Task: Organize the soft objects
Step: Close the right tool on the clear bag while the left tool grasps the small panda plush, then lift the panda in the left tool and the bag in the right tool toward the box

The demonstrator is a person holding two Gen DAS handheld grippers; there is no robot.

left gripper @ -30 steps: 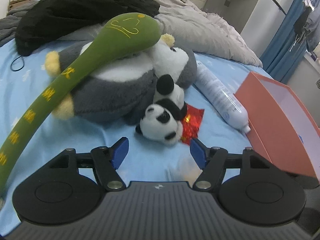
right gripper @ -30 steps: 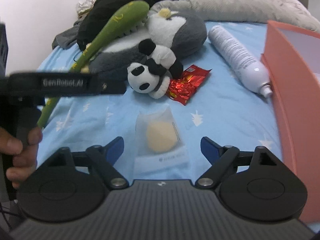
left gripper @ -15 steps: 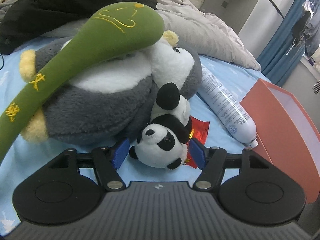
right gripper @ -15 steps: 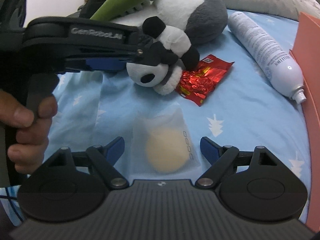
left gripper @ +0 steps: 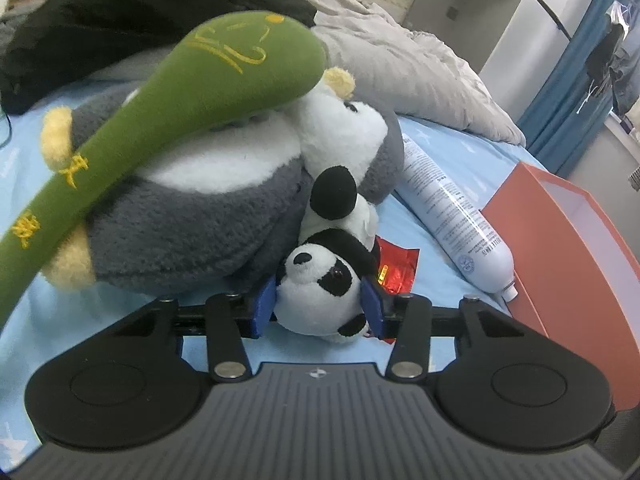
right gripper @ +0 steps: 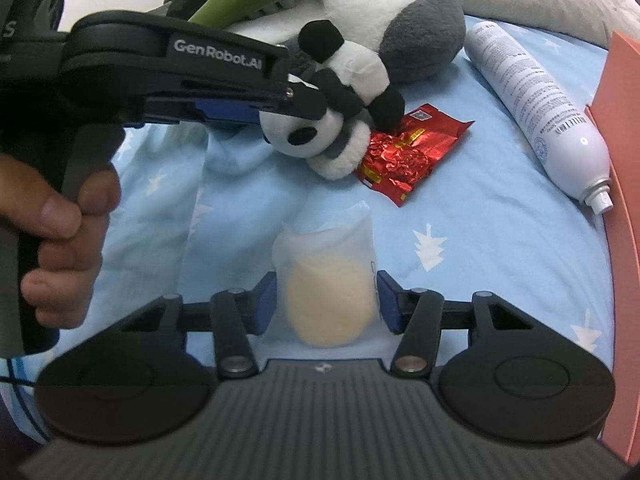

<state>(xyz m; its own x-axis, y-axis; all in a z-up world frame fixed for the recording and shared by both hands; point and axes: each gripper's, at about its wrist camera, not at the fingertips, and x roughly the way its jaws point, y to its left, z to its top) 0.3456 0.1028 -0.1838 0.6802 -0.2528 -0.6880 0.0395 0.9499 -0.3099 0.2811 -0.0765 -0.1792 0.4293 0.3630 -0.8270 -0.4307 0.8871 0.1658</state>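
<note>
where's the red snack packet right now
The red snack packet lies on the blue bedsheet, partly tucked under the small panda plush, with the white spray can to its right in the right wrist view.

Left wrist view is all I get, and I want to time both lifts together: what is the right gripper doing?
Observer: The right gripper has its jaws on either side of a clear pouch that holds a round cream pad. They have just been closing, and the pouch looks squeezed between them.
Operator: Does my left gripper show from that side?
Observer: Yes, side-on. The left gripper reaches in from the left, and its jaws are around the head of the small panda.
Operator: Who is holding it?
Observer: A bare hand is wrapped around its handle at the left edge.
</note>
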